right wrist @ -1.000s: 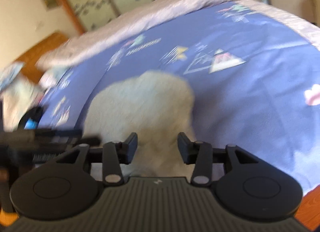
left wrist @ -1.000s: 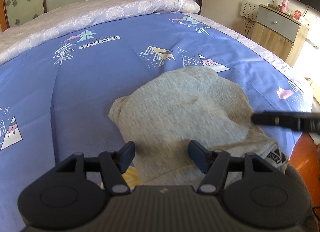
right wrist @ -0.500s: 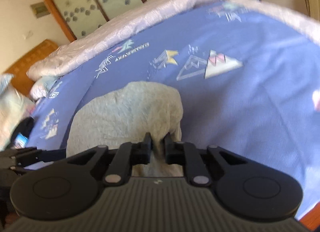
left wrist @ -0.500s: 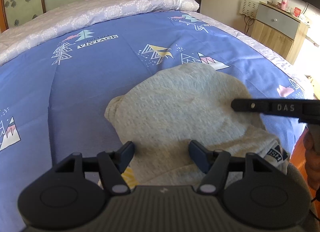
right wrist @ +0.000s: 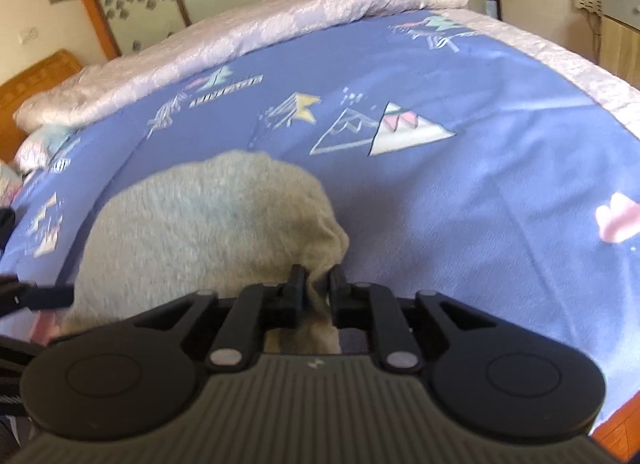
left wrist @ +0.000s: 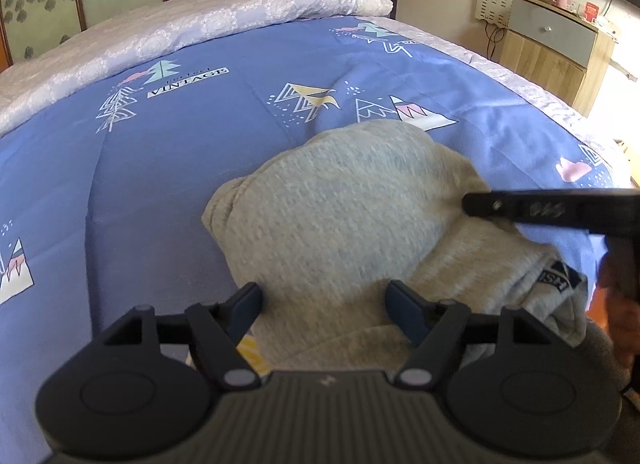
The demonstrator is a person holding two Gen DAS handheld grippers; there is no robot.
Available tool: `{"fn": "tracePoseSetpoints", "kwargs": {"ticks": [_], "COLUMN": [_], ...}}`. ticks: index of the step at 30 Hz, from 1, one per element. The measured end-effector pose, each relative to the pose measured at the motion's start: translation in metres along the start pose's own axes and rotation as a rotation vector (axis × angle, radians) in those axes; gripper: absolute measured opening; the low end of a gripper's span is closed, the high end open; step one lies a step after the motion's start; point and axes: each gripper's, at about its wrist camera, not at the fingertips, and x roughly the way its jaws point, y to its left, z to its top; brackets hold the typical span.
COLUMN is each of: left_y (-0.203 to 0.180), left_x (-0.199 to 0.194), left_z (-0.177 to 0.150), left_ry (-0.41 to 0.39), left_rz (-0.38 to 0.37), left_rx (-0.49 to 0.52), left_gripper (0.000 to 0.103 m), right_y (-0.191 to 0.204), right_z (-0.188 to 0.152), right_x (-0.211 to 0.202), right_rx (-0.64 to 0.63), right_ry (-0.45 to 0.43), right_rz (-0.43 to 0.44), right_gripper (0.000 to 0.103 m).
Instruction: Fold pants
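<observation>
Right wrist view: right gripper (right wrist: 317, 284) nipped on pants (right wrist: 208, 224) edge, just loosening, liable to slip; left gripper (left wrist: 323, 306) apart, opening, over bed (left wrist: 180, 152).

Left hand-held gripper (left wrist: 324, 304) jaws spread, just been widening, over grey pants (left wrist: 340, 216) on bed (left wrist: 180, 152).

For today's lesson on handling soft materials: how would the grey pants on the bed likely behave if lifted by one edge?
Probably floppy: the grey pants lie in soft, rounded folds on the blue bedspread. They would likely drape and unfold, since only one bunched edge sits between the fingers of the right gripper. The knit looks fuzzy, so slipping seems unlikely.
</observation>
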Motion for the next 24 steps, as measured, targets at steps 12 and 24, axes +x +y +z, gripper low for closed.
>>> {"fn": "tracePoseSetpoints", "kwargs": {"ticks": [12,24], "left_y": [-0.001,-0.005], "left_x": [0.000,-0.001], "left_z": [-0.003,-0.007], "left_ry": [-0.007,-0.008], "left_rz": [0.003,-0.002], "left_rx": [-0.006,0.007], "left_gripper": [0.072,0.077], "right_y": [0.015,0.030], "right_z": [-0.007,-0.043], "right_x": [-0.059,-0.049], "right_rx": [-0.051,-0.221], "right_ry": [0.009,0.096], "right_rz": [0.193,0.131], "right_gripper": [0.026,0.025]}}
